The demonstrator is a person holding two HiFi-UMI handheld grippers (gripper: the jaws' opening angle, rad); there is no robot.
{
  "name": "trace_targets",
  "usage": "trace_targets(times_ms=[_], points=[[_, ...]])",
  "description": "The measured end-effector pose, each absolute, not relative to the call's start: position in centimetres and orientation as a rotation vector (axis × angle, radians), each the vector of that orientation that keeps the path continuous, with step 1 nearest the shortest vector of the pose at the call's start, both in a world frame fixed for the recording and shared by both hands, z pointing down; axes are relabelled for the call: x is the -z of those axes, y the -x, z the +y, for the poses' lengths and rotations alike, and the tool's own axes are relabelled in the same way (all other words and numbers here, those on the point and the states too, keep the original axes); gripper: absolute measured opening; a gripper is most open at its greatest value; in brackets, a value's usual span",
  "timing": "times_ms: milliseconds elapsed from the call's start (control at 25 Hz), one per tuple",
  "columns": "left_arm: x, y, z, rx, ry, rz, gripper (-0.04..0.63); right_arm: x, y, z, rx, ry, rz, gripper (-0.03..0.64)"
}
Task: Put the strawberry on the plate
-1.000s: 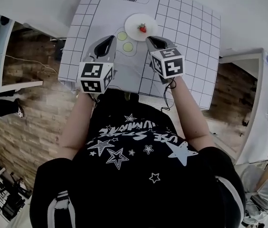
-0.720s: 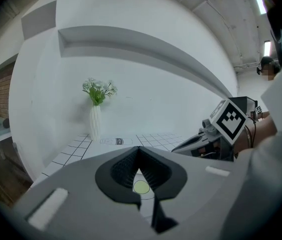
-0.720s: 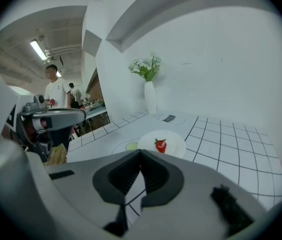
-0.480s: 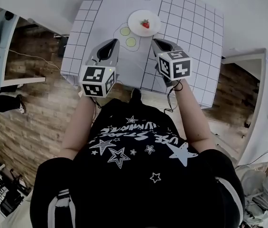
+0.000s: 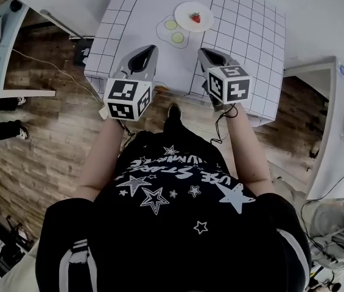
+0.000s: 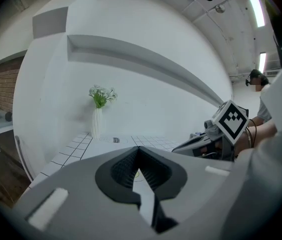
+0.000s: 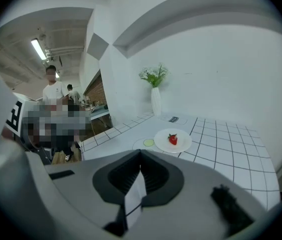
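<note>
The red strawberry (image 5: 195, 17) lies on the small white plate (image 5: 187, 11) at the far side of the white gridded table (image 5: 251, 35). The right gripper view shows the strawberry (image 7: 172, 140) on the plate (image 7: 163, 135) well ahead of the jaws. My left gripper (image 5: 150, 49) and right gripper (image 5: 203, 52) are held side by side over the table's near edge, well short of the plate. Both are shut with nothing in them, as the left gripper (image 6: 139, 149) and right gripper (image 7: 141, 151) show in their own views.
Two green circles (image 5: 175, 31) are printed on the table left of the plate. A white vase with flowers (image 7: 155, 101) stands at the back against the wall. Wooden floor (image 5: 50, 139) lies beside the table. People stand in the background (image 7: 53, 86).
The table with the plate has slid up and away in the head view. Both grippers have drawn back from beside the plate to the table's near edge.
</note>
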State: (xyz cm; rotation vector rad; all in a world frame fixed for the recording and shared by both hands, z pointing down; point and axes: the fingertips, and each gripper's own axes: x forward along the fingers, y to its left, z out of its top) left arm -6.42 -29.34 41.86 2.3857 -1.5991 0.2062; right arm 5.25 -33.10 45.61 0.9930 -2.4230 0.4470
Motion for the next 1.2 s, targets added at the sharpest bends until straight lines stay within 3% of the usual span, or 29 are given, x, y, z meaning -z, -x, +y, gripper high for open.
trace_targets(times_ms=[1200], points=[[-37.1,9.4,-9.7,-0.112,-2.614,-1.453,0.005,-40.1,-2.2,-11.0,-0.365,-1.224,-2.46,0.014]])
